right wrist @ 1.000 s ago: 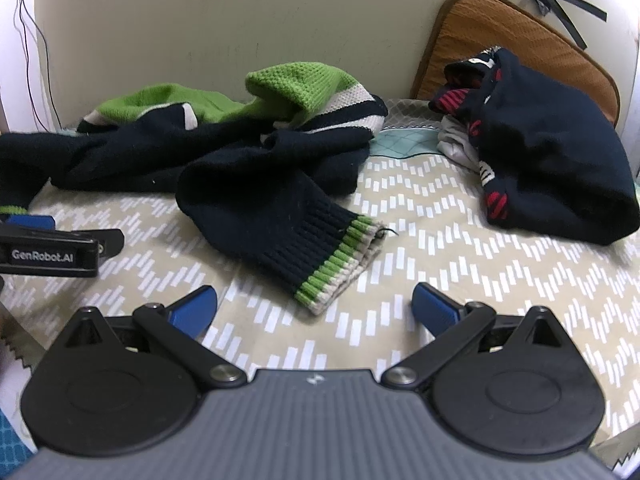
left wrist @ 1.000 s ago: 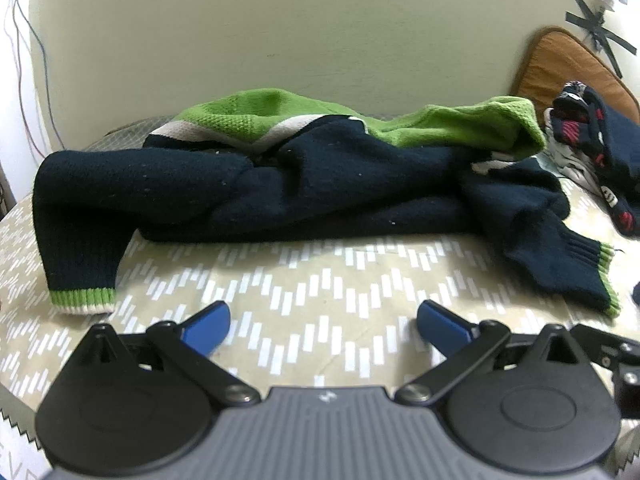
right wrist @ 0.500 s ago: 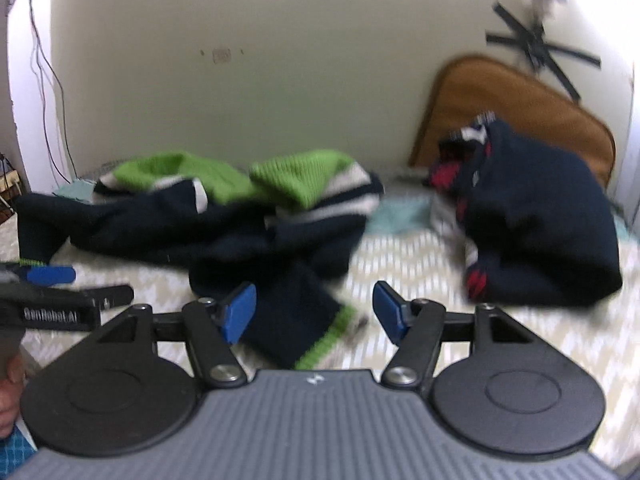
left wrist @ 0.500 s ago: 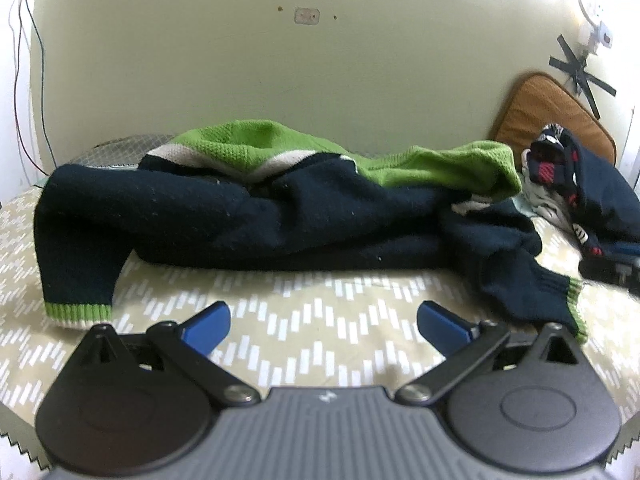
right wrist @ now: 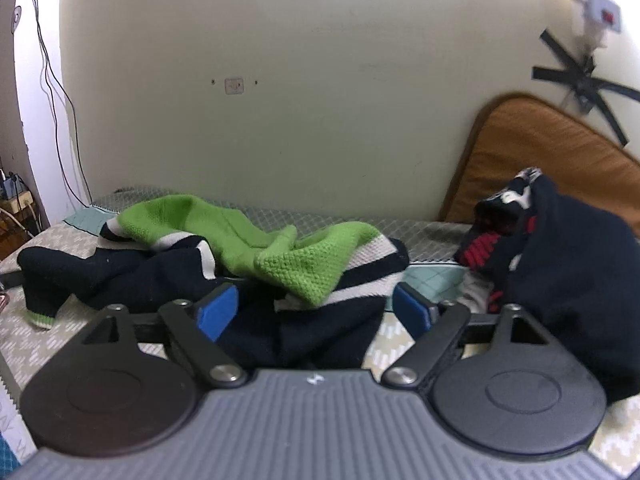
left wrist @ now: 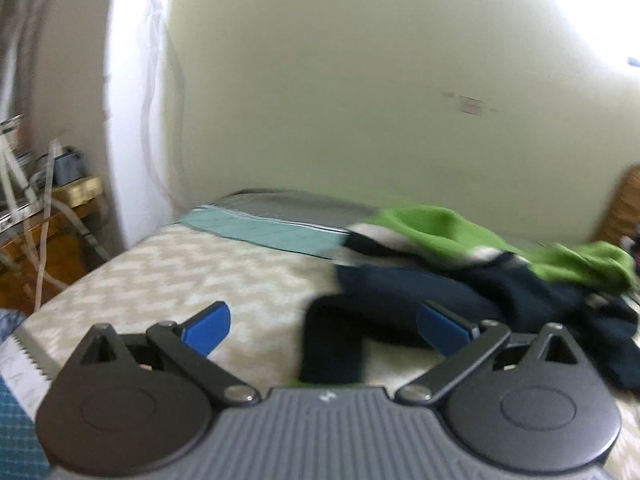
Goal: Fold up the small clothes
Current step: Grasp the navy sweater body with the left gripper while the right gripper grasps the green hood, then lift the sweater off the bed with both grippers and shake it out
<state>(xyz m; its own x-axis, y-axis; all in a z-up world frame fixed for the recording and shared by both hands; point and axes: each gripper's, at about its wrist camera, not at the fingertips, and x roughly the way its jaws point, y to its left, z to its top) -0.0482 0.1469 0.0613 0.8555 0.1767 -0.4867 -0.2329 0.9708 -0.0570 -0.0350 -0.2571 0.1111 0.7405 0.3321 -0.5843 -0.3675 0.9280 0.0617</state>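
Here, two fisheye views look forward over a bed with a beige zigzag-patterned cover [right wrist: 24,344]. In the right wrist view, a crumpled navy sweater [right wrist: 132,280] with bright green and white bands lies across the centre of the frame, one sleeve ending in a green cuff [right wrist: 40,318] at the lower left. The right gripper [right wrist: 316,312] fills the bottom of the frame; its blue-padded jaws stand well apart and are opening, with sweater fabric seen between them but no pad pressing on it. At the right, a second pile of dark clothes [right wrist: 568,272] with red and white markings rests against a brown cushion [right wrist: 532,148] by the cream wall.

The left wrist view is blurred. The left gripper [left wrist: 324,324] has its blue fingers spread wide, holding nothing. The sweater [left wrist: 440,292] sits at the centre right, and a dark sleeve appears to lie between the fingers, untouched. A wooden side table [left wrist: 52,220] shows at the left edge.
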